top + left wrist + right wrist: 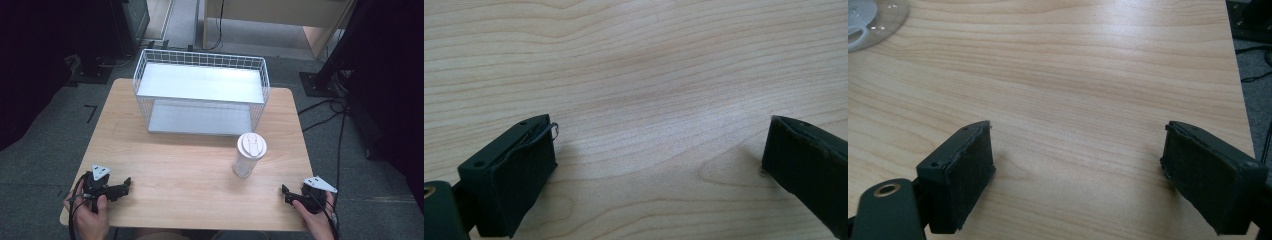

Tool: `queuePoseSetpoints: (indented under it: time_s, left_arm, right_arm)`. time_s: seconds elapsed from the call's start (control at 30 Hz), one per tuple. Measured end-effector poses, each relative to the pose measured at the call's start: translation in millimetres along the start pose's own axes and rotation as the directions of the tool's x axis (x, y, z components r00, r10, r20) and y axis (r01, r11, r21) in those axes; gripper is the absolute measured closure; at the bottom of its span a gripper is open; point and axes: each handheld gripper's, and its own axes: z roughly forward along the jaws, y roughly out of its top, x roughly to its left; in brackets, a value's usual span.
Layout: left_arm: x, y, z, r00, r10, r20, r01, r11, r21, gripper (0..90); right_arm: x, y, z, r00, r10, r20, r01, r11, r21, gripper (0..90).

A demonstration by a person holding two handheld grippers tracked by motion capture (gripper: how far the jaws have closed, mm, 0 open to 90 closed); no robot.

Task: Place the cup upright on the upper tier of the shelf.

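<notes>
A: Where do things stand?

B: Both grippers rest at the near edge of the desk (190, 165). The left gripper (126, 184) sits at the near left corner, the right gripper (285, 192) at the near right. Each has its fingers spread wide with bare wood between them; nothing is held.

A: And the cup?

B: The cup (248, 155) stands upright right of centre, lid on, well apart from both grippers but nearer the right one. Its rim also peeks in at the far left corner of the right gripper view (870, 22). Just beyond it stands the wire rack (200, 92), with two shelves.

A: What could go wrong?

B: The cup is tall, slim and clear plastic, so I judge it tips easily. A finger that comes in high or off-centre could knock it over, toward the rack or off the desk's right side. A hard squeeze might make the smooth wall slip out or flex. If it goes onto a shelf, the lid could catch the wire front.
</notes>
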Motion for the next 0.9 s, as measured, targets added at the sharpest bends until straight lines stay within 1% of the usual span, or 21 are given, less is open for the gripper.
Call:
queuePoseSetpoints:
  time_s: [0.17, 0.2, 0.27, 0.33, 0.37, 0.43, 0.5, 0.57, 0.7, 0.77, 0.83, 0.9]
  left_arm:
    - [0.0, 0.0, 0.0, 1.0000, 0.000, 0.000, 0.000, 1.0000, 0.000, 1.1]
    - [0.0, 0.0, 0.1, 1.0000, 0.000, 0.000, 0.000, 1.0000, -0.001, 1.1]
    - [0.1, 0.0, 0.0, 1.0000, 0.000, 0.000, 0.000, 1.0000, 0.000, 1.1]
    - [0.1, 0.0, 0.0, 1.0000, 0.000, 0.000, 0.000, 1.0000, 0.000, 1.1]
    - [0.1, 0.0, 0.0, 1.0000, 0.000, 0.000, 0.000, 1.0000, 0.000, 1.1]
    - [0.1, 0.0, 0.0, 1.0000, 0.000, 0.000, 0.000, 1.0000, 0.000, 1.1]
    - [0.0, 0.0, 0.0, 1.0000, 0.000, 0.000, 0.000, 1.0000, 0.000, 1.1]
    - [0.0, 0.0, 0.0, 1.0000, 0.000, 0.000, 0.000, 1.0000, 0.000, 1.1]
    - [0.1, 0.0, 0.0, 1.0000, 0.000, 0.000, 0.000, 1.0000, 0.000, 1.1]
    - [0.1, 0.0, 0.1, 1.0000, 0.000, 0.000, 0.000, 1.0000, 0.000, 1.1]
    - [0.1, 0.0, 0.0, 1.0000, 0.000, 0.000, 0.000, 1.0000, 0.000, 1.1]
    - [0.1, 0.0, 0.0, 1.0000, 0.000, 0.000, 0.000, 1.0000, 0.000, 1.1]
  right_arm:
    - [-0.3, 0.6, 0.3, 0.9999, 0.008, 0.007, -0.008, 1.000, 0.002, 12.7]
    - [-1.0, 0.6, 0.7, 0.9997, 0.015, 0.018, -0.014, 1.000, -0.002, 12.0]
    - [-1.8, 0.7, 0.8, 0.9972, 0.049, 0.056, -0.049, 0.999, -0.001, 11.3]
    - [-0.4, 0.6, 0.7, 0.9960, 0.059, 0.066, -0.059, 0.998, -0.003, 11.3]
    - [0.2, 0.3, 0.5, 0.9958, 0.061, 0.069, -0.061, 0.998, -0.003, 11.3]
    - [1.0, 0.2, -0.4, 0.9970, 0.041, 0.065, -0.041, 0.999, 0.000, 10.3]
    - [2.4, 1.0, -1.7, 0.9966, 0.038, 0.073, -0.039, 0.999, 0.009, 9.8]
    - [3.0, 2.2, -3.7, 0.9978, 0.032, 0.057, -0.032, 0.999, 0.004, 9.7]
    - [5.3, 7.7, -7.6, 0.9976, 0.065, 0.023, -0.064, 0.998, -0.023, 9.7]
    - [10.2, 12.9, -9.8, 0.9983, 0.059, 0.002, -0.059, 0.998, -0.036, 9.7]
    - [14.6, 18.5, -11.8, 0.9990, 0.042, -0.013, -0.042, 0.998, -0.056, 9.7]
    - [20.7, 25.5, -14.6, 0.9988, 0.037, -0.034, -0.039, 0.996, -0.075, 9.7]
